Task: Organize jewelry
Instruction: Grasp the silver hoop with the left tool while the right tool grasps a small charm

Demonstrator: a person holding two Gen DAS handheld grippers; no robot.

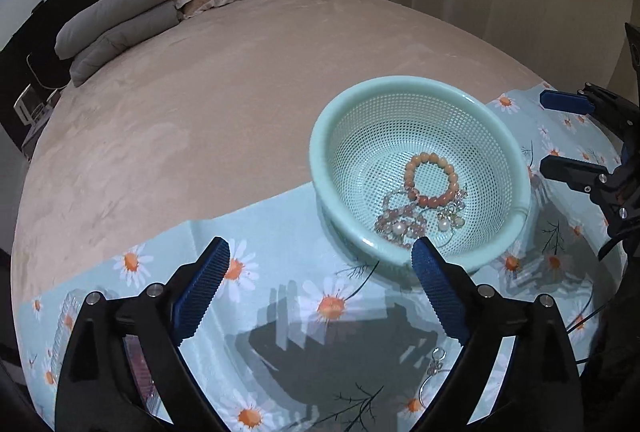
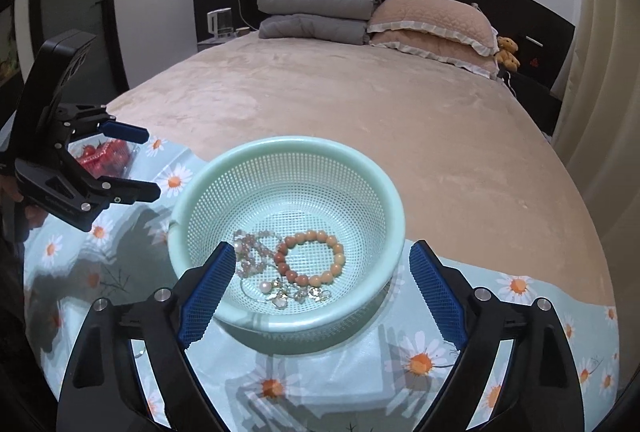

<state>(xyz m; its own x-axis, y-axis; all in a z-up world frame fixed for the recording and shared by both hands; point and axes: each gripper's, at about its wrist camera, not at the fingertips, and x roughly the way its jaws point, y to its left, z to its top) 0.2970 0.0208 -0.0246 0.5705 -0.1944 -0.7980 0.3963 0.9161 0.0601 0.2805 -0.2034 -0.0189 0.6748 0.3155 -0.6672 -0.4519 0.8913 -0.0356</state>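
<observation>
A mint green mesh basket (image 1: pixel 320 156) (image 2: pixel 396 208) stands on a daisy-print cloth on the bed. Inside lie an orange bead bracelet (image 1: pixel 432 178) (image 2: pixel 310 256), a pink bead strand (image 1: pixel 400 224) (image 2: pixel 252 252) and pearl earrings (image 1: pixel 450 220) (image 2: pixel 280 292). One loose piece of jewelry with a ring (image 1: pixel 434 372) lies on the cloth near my left gripper's right finger. My left gripper (image 1: pixel 320 264) is open and empty, left of the basket. My right gripper (image 2: pixel 322 266) is open and empty, just in front of the basket.
The daisy-print cloth (image 1: pixel 332 304) (image 2: pixel 420 356) covers the bed's near end. A clear box of red items (image 2: pixel 102 154) lies at the left by the left gripper. Pillows (image 2: pixel 432 20) and folded grey blankets (image 2: pixel 316 12) are at the far headboard.
</observation>
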